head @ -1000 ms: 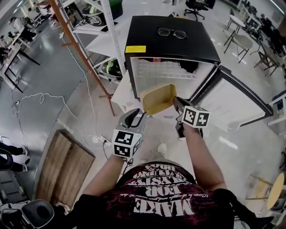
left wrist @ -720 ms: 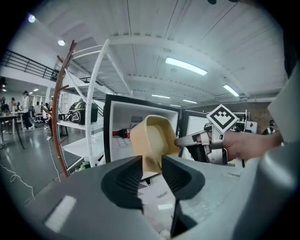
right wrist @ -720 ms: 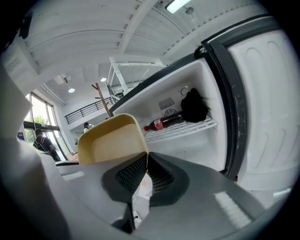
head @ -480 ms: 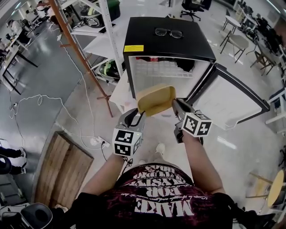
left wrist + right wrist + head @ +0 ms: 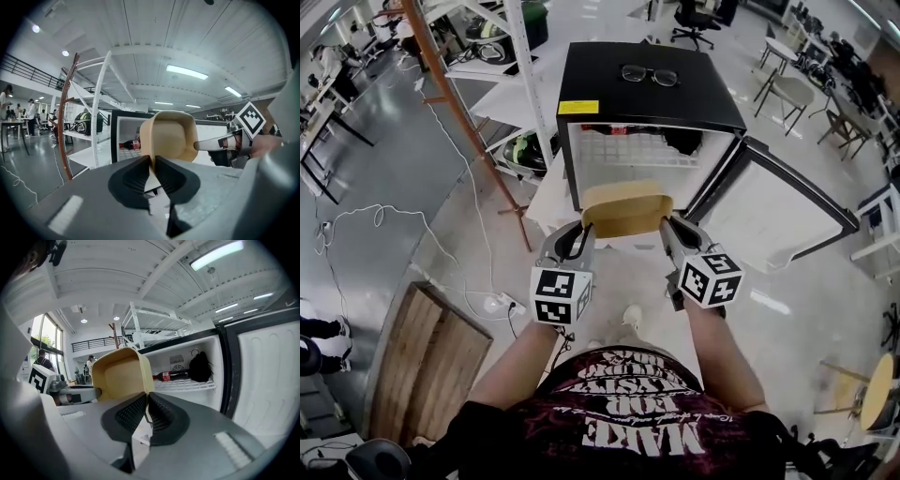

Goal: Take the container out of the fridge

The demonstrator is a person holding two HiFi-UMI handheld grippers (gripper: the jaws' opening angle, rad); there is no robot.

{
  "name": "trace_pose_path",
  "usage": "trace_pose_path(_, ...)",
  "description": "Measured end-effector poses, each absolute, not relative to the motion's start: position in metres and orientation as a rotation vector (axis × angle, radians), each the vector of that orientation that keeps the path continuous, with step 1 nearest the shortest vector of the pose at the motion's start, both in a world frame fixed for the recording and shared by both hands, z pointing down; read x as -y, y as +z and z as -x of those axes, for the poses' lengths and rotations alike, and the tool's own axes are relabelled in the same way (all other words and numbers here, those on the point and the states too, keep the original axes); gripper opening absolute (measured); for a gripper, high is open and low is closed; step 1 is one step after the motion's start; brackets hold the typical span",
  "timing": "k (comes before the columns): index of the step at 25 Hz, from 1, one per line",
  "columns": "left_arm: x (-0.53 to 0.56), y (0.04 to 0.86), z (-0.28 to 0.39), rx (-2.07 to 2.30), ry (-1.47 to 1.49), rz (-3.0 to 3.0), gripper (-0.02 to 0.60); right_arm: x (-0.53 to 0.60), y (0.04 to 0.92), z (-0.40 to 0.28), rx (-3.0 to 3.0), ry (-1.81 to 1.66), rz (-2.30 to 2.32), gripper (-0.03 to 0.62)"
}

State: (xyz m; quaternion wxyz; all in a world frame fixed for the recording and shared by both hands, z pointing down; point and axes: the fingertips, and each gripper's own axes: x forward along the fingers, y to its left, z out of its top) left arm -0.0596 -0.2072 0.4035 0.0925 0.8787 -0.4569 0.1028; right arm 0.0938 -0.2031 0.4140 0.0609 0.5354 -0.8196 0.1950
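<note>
Inspection of the black fridge (image 5: 647,94): its door (image 5: 778,211) stands swung open to the fridge's right, and the white interior is exposed. The tan container (image 5: 626,208) is out of the fridge, held in the air just in front of the open compartment, and it touches neither shelf nor door. My left tongs (image 5: 578,234) are clamped on the container's left rim. In the left gripper view the 2 jaws pinch that thin edge with no gap visible. My right tongs (image 5: 667,230) are likewise closed on the right rim, jaws pressed to either side of the wall. Inside the fridge, 1 red-labelled bottle (image 5: 176,376) lies on the wire shelf with a black bag (image 5: 200,366) beside it. A pair of glasses (image 5: 649,74) rests on top of the fridge. White shelving (image 5: 511,56) stands to the fridge's left.
</note>
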Motion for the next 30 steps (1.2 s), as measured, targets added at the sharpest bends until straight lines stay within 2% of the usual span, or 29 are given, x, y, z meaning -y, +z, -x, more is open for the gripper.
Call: trace_pose_path(30, 0.203, 0.317, 0.056, 1.314, 0.204, -2.837, 0.034, 0.172, 0.317, -0.093, 2.556, 0.188, -1.735, 0.051)
